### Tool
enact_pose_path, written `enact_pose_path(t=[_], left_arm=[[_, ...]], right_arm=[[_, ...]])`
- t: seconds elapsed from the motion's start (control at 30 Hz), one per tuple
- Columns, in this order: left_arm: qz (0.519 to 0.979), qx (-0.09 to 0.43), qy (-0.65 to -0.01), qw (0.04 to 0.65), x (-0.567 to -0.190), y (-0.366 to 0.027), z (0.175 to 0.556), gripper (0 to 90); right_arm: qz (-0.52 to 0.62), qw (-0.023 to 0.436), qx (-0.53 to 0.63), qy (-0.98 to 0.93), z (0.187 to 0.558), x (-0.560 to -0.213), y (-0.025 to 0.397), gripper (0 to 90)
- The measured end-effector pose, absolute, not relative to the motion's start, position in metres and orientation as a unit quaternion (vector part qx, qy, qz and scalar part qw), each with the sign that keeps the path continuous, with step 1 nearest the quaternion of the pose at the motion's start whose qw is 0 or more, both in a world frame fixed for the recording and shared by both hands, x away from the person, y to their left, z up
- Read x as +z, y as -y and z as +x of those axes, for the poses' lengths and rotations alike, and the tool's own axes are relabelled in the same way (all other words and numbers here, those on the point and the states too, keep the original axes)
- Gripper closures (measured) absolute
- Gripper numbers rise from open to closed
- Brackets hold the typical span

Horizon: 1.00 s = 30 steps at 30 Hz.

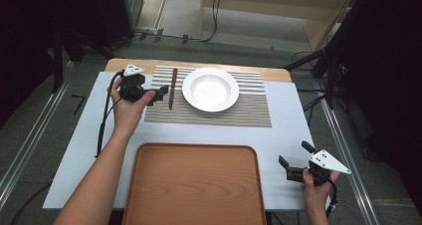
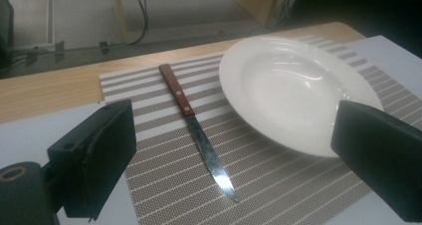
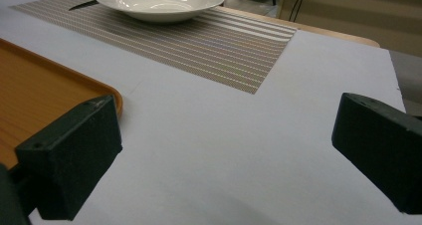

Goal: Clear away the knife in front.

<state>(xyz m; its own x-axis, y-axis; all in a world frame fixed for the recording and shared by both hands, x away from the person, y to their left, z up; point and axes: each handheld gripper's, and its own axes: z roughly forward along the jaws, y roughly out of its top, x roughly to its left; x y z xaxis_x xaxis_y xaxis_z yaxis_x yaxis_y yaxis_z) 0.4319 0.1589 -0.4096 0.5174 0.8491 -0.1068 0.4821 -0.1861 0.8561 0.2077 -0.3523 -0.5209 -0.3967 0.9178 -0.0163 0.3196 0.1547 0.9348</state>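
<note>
Left gripper point(image 1: 160, 93), jaws apart, lines up on the knife point(image 2: 196, 128) lying on the mat point(image 2: 278, 185) beside the plate point(image 2: 293, 90). Best to straddle the wooden handle squarely. Right gripper point(image 1: 293, 161) waits, jaws apart.

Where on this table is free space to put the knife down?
The wooden tray is bare. So is the white strip between tray and striped mat, and the mat's right end. It is crowded at the mat's left, where knife, plate and left tongs sit close.
</note>
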Motion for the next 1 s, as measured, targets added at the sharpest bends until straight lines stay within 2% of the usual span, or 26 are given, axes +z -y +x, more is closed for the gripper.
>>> enact_pose_path(t=[0.27, 0.37, 0.63, 0.83, 1.0], left_arm=[[0.747, 0.182, -0.480, 0.423, -0.418, -0.141, 0.463, 17.2], [0.744, 0.181, -0.494, 0.413, -0.421, -0.137, 0.472, 27.0], [0.749, 0.152, -0.531, 0.365, -0.435, -0.128, 0.506, 45.0], [0.761, 0.140, -0.542, 0.329, -0.446, -0.117, 0.524, 54.6], [0.762, 0.135, -0.552, 0.311, -0.452, -0.107, 0.538, 59.2]], right_arm=[[0.449, 0.317, 0.470, -0.691, 0.208, -0.521, 0.352, 0.0], [0.449, 0.317, 0.469, -0.691, 0.208, -0.521, 0.352, 0.0], [0.449, 0.317, 0.466, -0.694, 0.209, -0.521, 0.351, 0.0], [0.445, 0.321, 0.462, -0.697, 0.210, -0.522, 0.350, 0.0], [0.447, 0.319, 0.459, -0.699, 0.210, -0.522, 0.349, 0.0]])
